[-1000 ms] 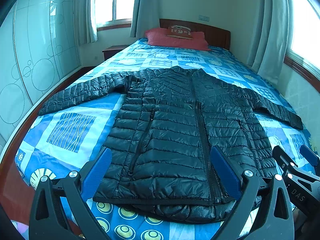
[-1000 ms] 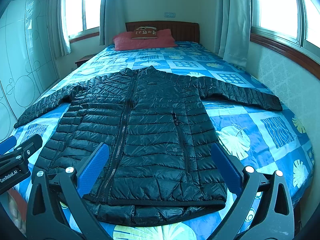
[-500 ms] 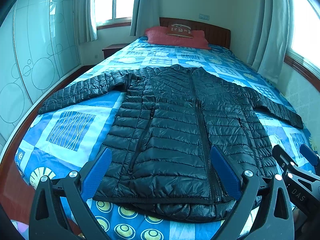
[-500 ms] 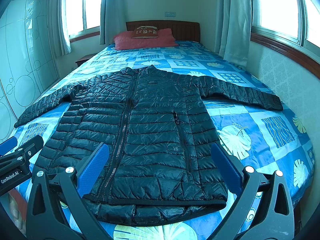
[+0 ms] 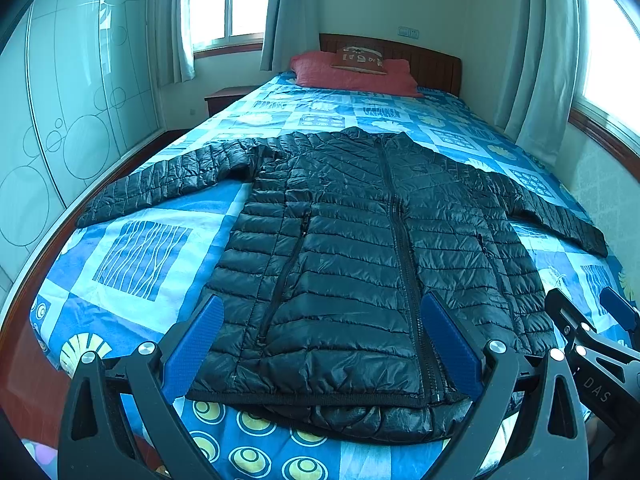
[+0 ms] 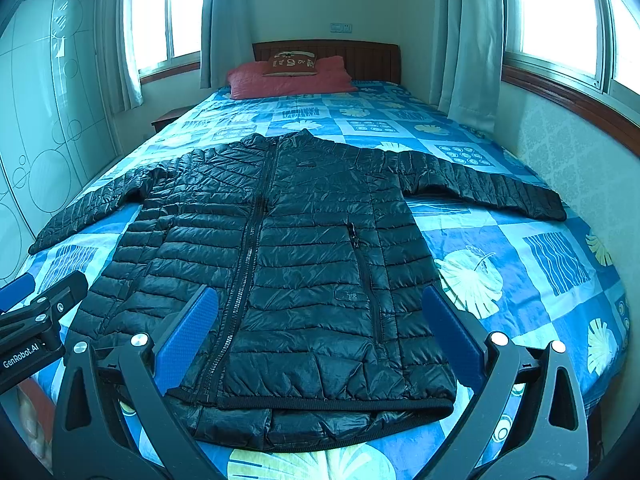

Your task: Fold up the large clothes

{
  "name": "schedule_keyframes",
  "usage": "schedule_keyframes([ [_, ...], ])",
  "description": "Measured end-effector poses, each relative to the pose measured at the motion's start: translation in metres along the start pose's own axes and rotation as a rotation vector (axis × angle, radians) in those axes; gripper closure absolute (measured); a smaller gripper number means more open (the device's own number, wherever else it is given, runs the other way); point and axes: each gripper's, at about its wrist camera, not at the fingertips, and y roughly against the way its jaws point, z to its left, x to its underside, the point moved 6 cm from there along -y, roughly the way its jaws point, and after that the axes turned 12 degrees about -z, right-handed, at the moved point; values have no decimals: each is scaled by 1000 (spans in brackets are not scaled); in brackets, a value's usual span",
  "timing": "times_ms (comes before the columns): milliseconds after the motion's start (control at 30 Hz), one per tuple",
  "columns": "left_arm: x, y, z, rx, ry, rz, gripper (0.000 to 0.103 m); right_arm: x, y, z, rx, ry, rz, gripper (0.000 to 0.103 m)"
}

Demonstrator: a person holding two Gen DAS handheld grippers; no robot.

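Both grippers hover level at the jacket's [image 5: 360, 248] hem, six o'clock: left gripper [image 5: 324, 340] and right gripper [image 6: 320, 336] spread wide, empty.

A black quilted puffer jacket [image 5: 360, 248] lies flat on the blue patterned bed [image 5: 136, 256], sleeves spread left and right, collar toward the red pillow [image 6: 288, 80] at the wooden headboard [image 6: 360, 56] — hem nearest both tools, left tool [image 5: 320, 340] beside right tool [image 6: 320, 336].
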Motion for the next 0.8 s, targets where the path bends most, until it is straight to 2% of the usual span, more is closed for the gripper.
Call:
schedule_keyframes([
  [800, -2, -1, -1, -1, -1, 2, 5, -3, -2, -1, -2, 2, 5, 2],
])
